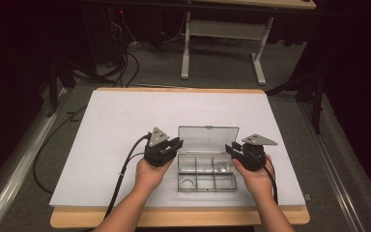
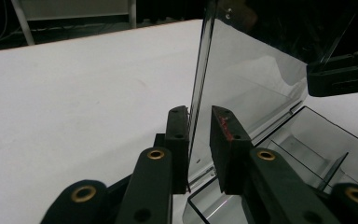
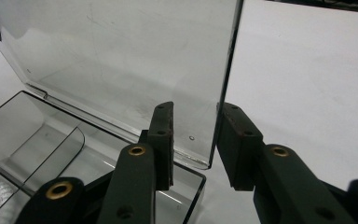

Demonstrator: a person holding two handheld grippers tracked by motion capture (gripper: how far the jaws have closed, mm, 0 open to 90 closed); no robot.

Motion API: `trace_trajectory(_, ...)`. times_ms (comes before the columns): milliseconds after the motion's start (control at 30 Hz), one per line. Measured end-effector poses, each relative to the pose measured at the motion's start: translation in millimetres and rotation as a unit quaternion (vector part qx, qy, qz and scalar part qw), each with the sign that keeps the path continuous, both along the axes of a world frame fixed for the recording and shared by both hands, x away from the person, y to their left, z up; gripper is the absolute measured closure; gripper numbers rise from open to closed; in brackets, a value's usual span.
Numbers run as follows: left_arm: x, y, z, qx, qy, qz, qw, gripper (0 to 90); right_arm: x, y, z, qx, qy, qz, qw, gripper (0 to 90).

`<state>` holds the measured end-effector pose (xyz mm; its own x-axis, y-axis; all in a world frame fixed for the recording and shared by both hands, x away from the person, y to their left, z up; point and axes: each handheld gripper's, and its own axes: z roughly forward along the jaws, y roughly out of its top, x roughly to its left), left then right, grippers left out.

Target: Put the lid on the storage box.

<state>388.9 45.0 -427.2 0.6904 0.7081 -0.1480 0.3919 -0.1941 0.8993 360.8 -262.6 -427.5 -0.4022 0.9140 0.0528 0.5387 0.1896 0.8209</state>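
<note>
We see a clear plastic box (image 1: 206, 169) on the white counter (image 1: 111, 145), near the front edge and a little toward the right corner. Its lid (image 1: 208, 139) stands upright at the back of the box.

The left gripper (image 1: 174, 145) is at the left end of the lid. In the left gripper view its fingers (image 2: 178, 140) are spread, one on each side of the lid's edge, with a narrow gap to the right one; they do not clamp it. The right gripper (image 1: 232, 148) is at the right end. In the right gripper view its fingers (image 3: 162, 140) also stand apart around the lid's edge, and we cannot tell if one touches it.

The box is divided in compartments. One front compartment holds a small pale ring-like thing (image 1: 187, 182), too small to identify. We can read no writing or label on the box.
</note>
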Motion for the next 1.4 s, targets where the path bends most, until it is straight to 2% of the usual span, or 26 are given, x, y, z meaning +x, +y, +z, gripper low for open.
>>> trace_trajectory(167,-6.2,0.2,0.5,0.006,-0.011,-0.003,0.9999,76.1,-5.3,-0.8,-0.7,0.001,-0.005,-0.001,1.0,68.1)
trace_trajectory(500,-18.0,8.1,-1.6,-0.011,-0.012,-0.01,0.9998,70.9,-19.7,-2.7,-4.9,0.004,-0.012,0.001,0.9999,67.6)
trace_trajectory(933,-35.8,15.0,-8.2,-0.014,-0.013,-0.023,0.9996,65.2,-37.7,-11.1,-7.1,0.013,-0.021,-0.001,0.9997,68.6)
trace_trajectory(1167,-48.7,18.4,-19.5,-0.007,-0.026,-0.027,0.9993,58.3,-48.0,-16.0,-10.2,0.013,-0.025,-0.003,0.9996,68.3)
trace_trajectory(1400,-60.4,20.7,-33.3,0.003,-0.038,-0.03,0.9988,56.7,-56.4,-16.7,-18.7,0.005,-0.025,0.001,0.9997,67.7)
